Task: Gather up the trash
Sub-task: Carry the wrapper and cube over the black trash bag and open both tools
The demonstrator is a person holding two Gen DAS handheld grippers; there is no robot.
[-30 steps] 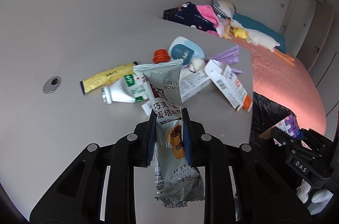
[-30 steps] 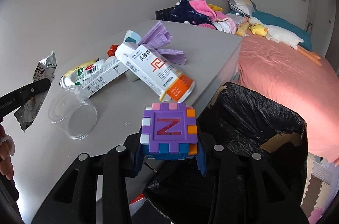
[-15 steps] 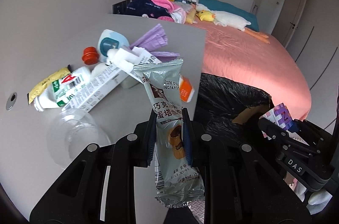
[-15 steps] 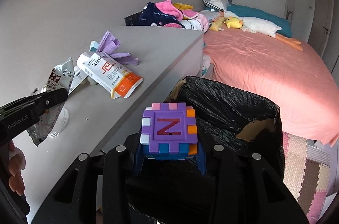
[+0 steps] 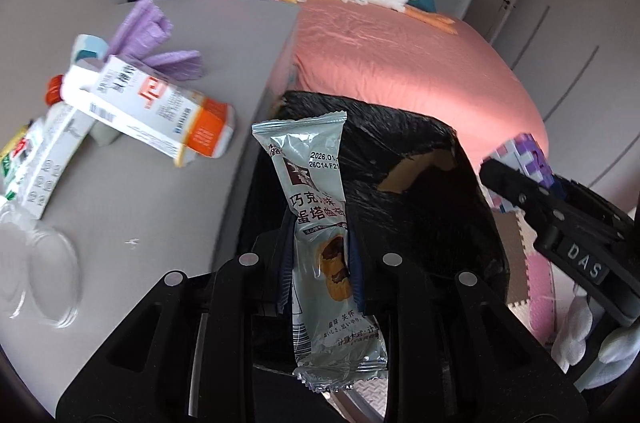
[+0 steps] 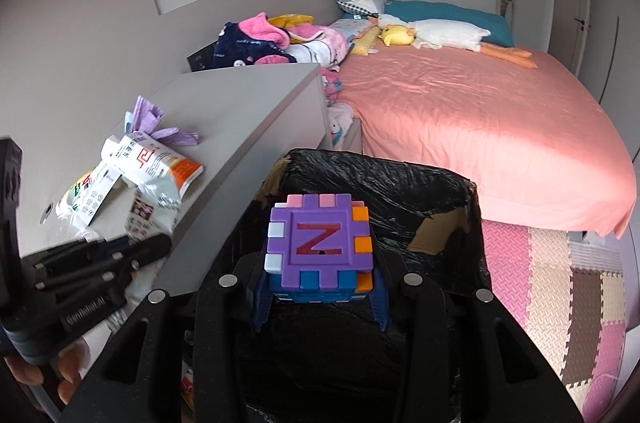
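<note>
Silver wrapper [image 5: 320, 223] and foam cube [image 6: 320, 247] overhang bin rim [image 6: 472, 191].

Grey desk [image 5: 132, 191] carries white carton [image 5: 148, 107], purple bags [image 5: 160, 43], clear lid [image 5: 36, 267].

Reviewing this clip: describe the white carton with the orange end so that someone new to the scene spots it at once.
Start at the grey table beside the pink bed. Near its bed-side edge sits a trash pile, and the white carton lies tilted on top, in front of the crumpled purple bags. Its red square logo and orange end mark it out from the plain white box beneath.
</note>
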